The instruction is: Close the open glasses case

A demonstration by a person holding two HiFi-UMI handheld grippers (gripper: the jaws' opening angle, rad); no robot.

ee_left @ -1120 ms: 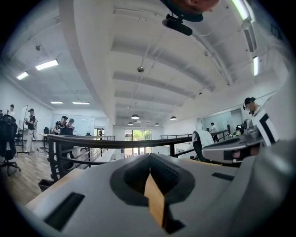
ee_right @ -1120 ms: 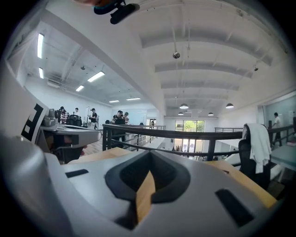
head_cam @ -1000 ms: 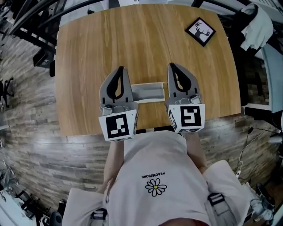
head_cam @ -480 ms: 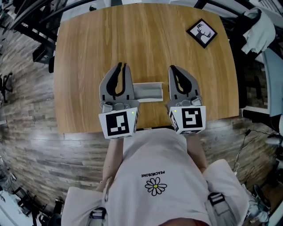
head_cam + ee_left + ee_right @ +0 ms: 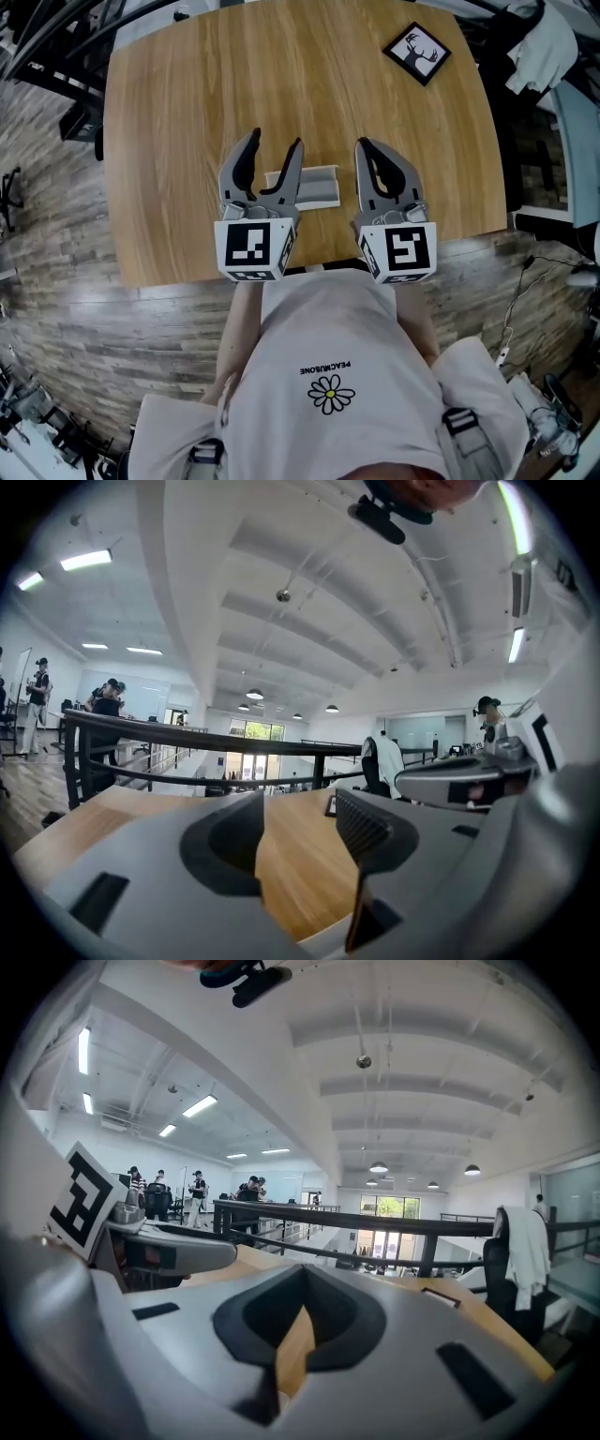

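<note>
The open glasses case (image 5: 319,186), pale grey, lies on the wooden table (image 5: 187,103) near its front edge, between my two grippers. My left gripper (image 5: 275,142) is at the case's left end with its jaws opening; its right finger (image 5: 292,169) overlaps that end. In the left gripper view the left gripper (image 5: 300,822) has only bare wood in the gap, with a pale edge at the very bottom. My right gripper (image 5: 366,145) stands shut just right of the case, apart from it. The right gripper view shows the right gripper (image 5: 302,1283) with its tips together and nothing between them.
A black-framed deer picture (image 5: 418,52) lies at the table's far right corner. A chair with a white garment (image 5: 544,47) stands beyond the right edge. The person's torso is against the front edge. A railing (image 5: 375,1222) runs behind the table.
The left gripper's jaws have gone from shut to wide apart, and it has shifted slightly toward the case's left end. The right gripper has stayed put and shut.
</note>
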